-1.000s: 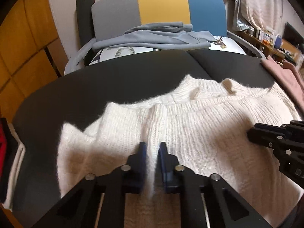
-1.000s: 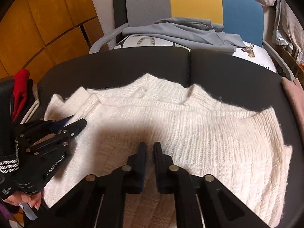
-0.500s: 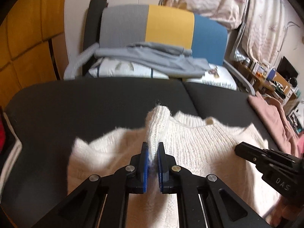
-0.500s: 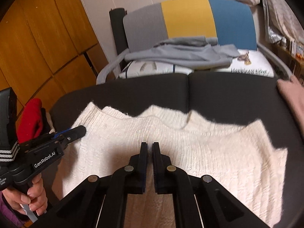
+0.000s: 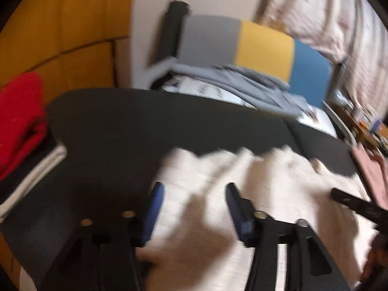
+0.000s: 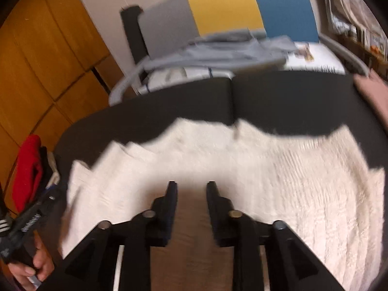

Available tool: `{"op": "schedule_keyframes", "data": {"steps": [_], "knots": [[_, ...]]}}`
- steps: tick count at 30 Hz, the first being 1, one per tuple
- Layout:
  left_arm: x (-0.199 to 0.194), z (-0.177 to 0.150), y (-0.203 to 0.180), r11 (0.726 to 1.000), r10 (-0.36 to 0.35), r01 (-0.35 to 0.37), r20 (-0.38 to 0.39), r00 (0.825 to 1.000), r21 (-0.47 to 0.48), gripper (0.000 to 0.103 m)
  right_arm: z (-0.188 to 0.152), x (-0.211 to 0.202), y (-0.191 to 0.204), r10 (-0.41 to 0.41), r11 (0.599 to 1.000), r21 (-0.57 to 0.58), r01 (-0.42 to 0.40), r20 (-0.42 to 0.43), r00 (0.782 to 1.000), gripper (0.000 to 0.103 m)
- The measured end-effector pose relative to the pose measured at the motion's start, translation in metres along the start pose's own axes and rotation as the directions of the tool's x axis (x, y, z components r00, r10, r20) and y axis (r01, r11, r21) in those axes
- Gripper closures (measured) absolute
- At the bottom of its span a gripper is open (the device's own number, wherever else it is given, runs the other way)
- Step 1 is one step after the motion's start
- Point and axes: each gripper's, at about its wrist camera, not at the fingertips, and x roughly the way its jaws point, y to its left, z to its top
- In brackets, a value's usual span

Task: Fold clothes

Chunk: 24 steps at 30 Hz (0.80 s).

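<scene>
A cream knitted sweater (image 5: 278, 189) lies spread on a dark padded surface (image 5: 145, 126). In the blurred left wrist view my left gripper (image 5: 194, 191) hangs over the sweater's left edge. Its jaws are opening, and the knit lies under them, not pinched. In the right wrist view the sweater (image 6: 266, 169) fills the near half of the surface (image 6: 291, 101). My right gripper (image 6: 191, 186) stands over its middle, jaws opening, with nothing pressed between the pads. The left gripper (image 6: 36, 215) shows at the lower left there, held by a hand. The right gripper (image 5: 351, 203) shows at the right edge of the left view.
A stack with a red garment (image 5: 19, 111) sits at the surface's left end. Behind stands a chair with a grey, yellow and blue back (image 6: 225, 7), a grey garment (image 6: 218, 51) draped on it. A pink cloth (image 6: 373, 92) lies at the right. Wooden panels line the left.
The left gripper let go of the raised sweater fold, opened wide and swung left. The right gripper opened from shut. The sweater has dropped flat.
</scene>
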Motion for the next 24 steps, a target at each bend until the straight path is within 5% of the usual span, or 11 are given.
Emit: {"op": "schedule_keyframes", "data": {"steps": [6, 11, 13, 18, 21, 24], "knots": [[0.041, 0.008, 0.006, 0.998, -0.055, 0.056, -0.115, 0.992, 0.009, 0.037, 0.007, 0.040, 0.057, 0.046, 0.993, -0.096, -0.066, -0.197, 0.979, 0.069], [0.054, 0.008, -0.012, 0.986, -0.102, 0.119, -0.141, 0.985, 0.117, 0.032, 0.006, 0.064, 0.071, -0.090, 0.987, -0.148, 0.058, -0.219, 0.972, 0.069], [0.055, 0.008, -0.018, 0.975, -0.135, 0.158, -0.146, 0.980, 0.158, 0.024, 0.005, 0.069, 0.072, -0.105, 0.987, -0.142, 0.075, -0.218, 0.970, 0.069], [0.065, 0.010, -0.022, 0.965, -0.169, 0.200, -0.181, 0.969, 0.171, 0.023, -0.001, 0.069, 0.072, -0.113, 0.985, -0.154, 0.084, -0.197, 0.974, 0.069], [0.070, 0.013, -0.030, 0.957, -0.152, 0.193, -0.193, 0.969, 0.217, 0.072, -0.005, 0.071, 0.071, -0.112, 0.985, -0.151, 0.082, -0.196, 0.974, 0.069], [0.062, 0.019, -0.026, 0.955, -0.191, 0.228, -0.193, 0.962, 0.188, 0.084, -0.009, 0.074, 0.076, -0.147, 0.973, -0.203, 0.109, -0.182, 0.972, 0.083]]}}
